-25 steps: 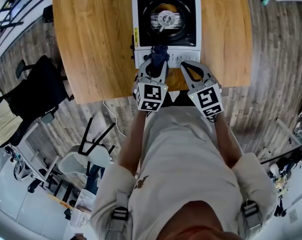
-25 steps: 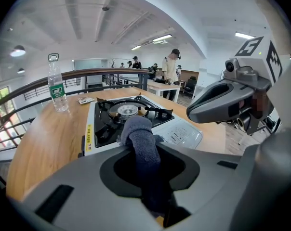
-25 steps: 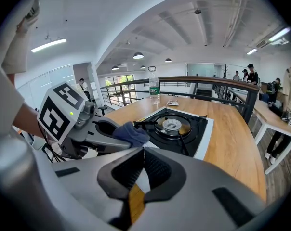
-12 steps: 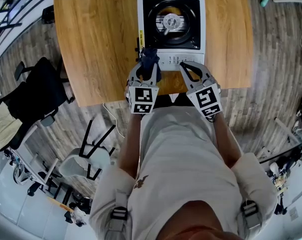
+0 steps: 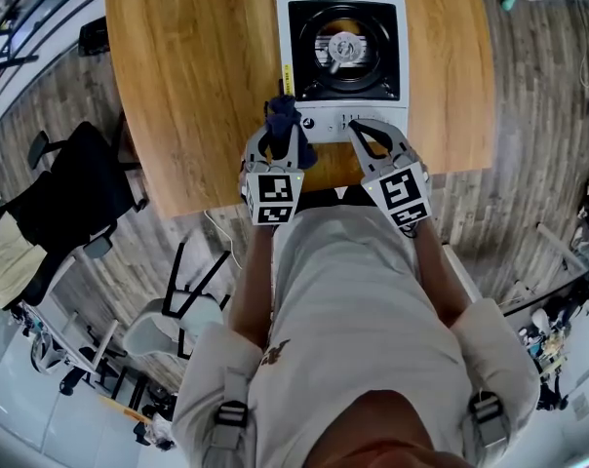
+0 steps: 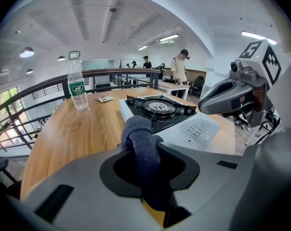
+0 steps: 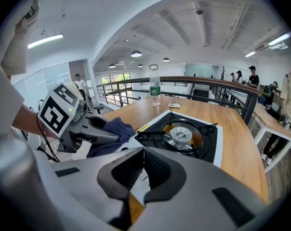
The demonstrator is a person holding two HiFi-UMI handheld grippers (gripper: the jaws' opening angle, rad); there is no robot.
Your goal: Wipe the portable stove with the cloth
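One stove, one cloth

Pale shirt, buckled shoulder straps, perhaps a chest emblem; grey left tool, right tool, black-and-white marker cubes.

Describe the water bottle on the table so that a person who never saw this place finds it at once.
Start at the large wooden table and find the white portable stove with a black burner. Beyond its far left corner stands the clear plastic bottle with a green label, upright: the only tall thing there.
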